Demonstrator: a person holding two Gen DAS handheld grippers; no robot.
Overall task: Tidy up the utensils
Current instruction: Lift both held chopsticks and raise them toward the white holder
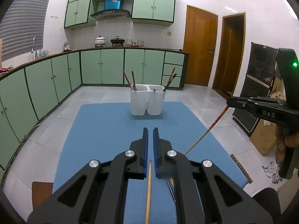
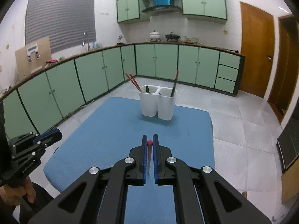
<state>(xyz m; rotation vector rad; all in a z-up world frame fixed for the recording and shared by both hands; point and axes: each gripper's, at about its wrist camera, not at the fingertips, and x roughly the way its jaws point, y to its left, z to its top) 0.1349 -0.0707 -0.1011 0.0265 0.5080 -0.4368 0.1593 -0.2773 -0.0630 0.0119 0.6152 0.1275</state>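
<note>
A white two-compartment holder (image 1: 148,100) stands at the far end of the blue table (image 1: 104,134); it also shows in the right wrist view (image 2: 158,105). Chopsticks stand in both compartments. My left gripper (image 1: 150,131) hovers over the table with its jaws nearly closed and nothing between the tips; a wooden chopstick (image 1: 148,190) lies on the table beneath it. My right gripper (image 2: 149,138) is shut on a red-tipped chopstick (image 2: 149,143). From the left wrist view that chopstick (image 1: 209,128) hangs down from the right gripper (image 1: 230,99) toward the table.
Green cabinets (image 1: 46,85) and a counter run along the left and back walls. Wooden doors (image 1: 199,48) are at the right. A dark cabinet (image 1: 257,78) and cardboard boxes (image 1: 265,136) stand right of the table. A metal utensil (image 1: 171,188) lies under my left gripper's right finger.
</note>
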